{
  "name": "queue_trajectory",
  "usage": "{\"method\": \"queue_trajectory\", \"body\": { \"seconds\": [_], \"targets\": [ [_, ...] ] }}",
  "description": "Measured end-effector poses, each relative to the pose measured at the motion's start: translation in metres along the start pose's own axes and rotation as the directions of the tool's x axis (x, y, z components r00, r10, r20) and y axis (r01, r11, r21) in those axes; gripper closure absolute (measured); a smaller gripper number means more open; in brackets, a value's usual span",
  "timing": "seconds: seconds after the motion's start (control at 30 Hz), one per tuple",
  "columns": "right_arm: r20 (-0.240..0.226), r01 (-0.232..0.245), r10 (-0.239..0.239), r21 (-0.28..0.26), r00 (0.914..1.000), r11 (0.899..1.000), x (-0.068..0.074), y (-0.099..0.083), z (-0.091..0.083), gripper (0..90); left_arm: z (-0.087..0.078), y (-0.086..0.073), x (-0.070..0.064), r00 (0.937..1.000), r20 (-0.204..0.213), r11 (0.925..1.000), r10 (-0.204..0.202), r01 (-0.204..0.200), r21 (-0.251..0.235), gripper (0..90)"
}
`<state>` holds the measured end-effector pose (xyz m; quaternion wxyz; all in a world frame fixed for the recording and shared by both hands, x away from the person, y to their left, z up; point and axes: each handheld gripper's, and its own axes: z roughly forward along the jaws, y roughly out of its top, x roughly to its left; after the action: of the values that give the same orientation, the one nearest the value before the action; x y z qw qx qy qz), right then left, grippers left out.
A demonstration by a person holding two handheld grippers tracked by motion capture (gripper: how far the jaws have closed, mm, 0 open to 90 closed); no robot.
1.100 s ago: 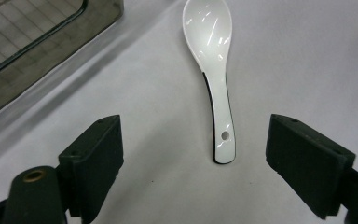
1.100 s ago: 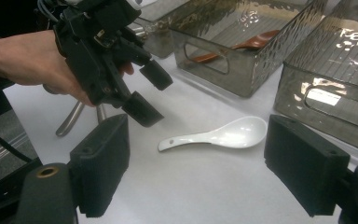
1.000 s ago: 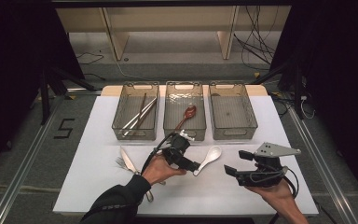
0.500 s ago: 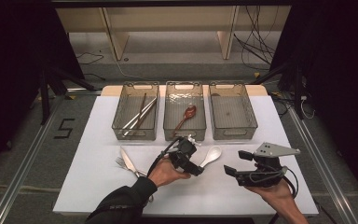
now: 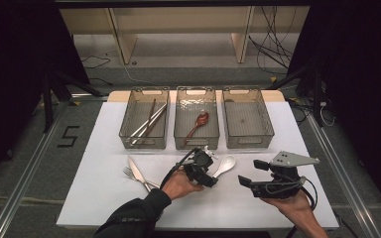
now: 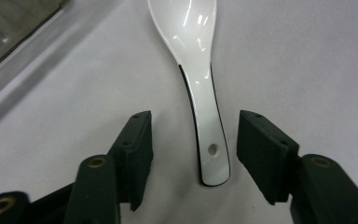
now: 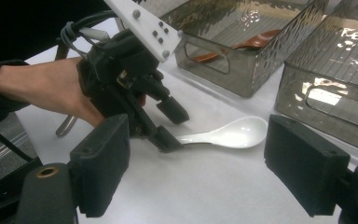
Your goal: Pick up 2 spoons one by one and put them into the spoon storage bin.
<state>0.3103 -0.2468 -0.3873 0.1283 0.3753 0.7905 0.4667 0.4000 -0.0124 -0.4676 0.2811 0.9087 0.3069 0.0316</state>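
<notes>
A white ceramic spoon [image 5: 224,166] lies on the white table [image 5: 104,148], its bowl pointing toward the bins. My left gripper [image 5: 208,174] is open and low over the table, one jaw on each side of the spoon's handle [image 6: 209,140], neither touching it. The right gripper view shows that gripper [image 7: 171,127] at the handle end of the spoon [image 7: 228,133]. My right gripper [image 5: 250,173] is held open to the right of the spoon, with nothing between its jaws [image 7: 205,163].
Three clear bins stand in a row at the back: the left bin [image 5: 124,124] holds chopsticks [image 5: 149,121], the middle bin [image 5: 196,145] a brown spoon [image 5: 198,123], the right bin [image 5: 265,121] nothing. A knife [image 5: 138,172] and fork [image 5: 128,172] lie left of my left hand.
My left gripper has moved right along the table to the white spoon, and its jaws now straddle the handle. The right gripper has stayed put.
</notes>
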Motion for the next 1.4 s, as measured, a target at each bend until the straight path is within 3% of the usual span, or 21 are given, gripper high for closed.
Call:
{"method": "queue_trajectory", "body": {
  "seconds": [0.3,0.57,1.1,1.4],
  "targets": [
    [0.0,0.001,-0.001,0.001,1.0,1.0,-0.0004,-0.0001,0.0001,23.4,0.0048,0.0013,-0.0029,0.9997,-0.005,0.9997,0.025,-0.025,0.002,58.9],
    [-0.005,-0.001,0.001,-0.002,1.0,1.0,-0.0001,0.0001,-0.0003,23.4,0.0048,0.0005,0.0013,0.9998,-0.019,1.0,0.006,-0.006,-0.005,72.9],
    [-0.004,-0.001,0.001,-0.001,1.0,1.0,-0.0011,-0.0001,-0.0004,23.6,0.0035,0.0021,0.0057,0.9998,0.019,0.9999,0.01,-0.01,0.012,75.1],
    [-0.001,-0.001,0.001,-0.001,1.0,1.0,-0.0009,0.0001,-0.0005,23.6,0.0037,0.003,0.0048,0.9999,0.017,0.9997,0.003,-0.003,0.023,73.2]
  ]
}}
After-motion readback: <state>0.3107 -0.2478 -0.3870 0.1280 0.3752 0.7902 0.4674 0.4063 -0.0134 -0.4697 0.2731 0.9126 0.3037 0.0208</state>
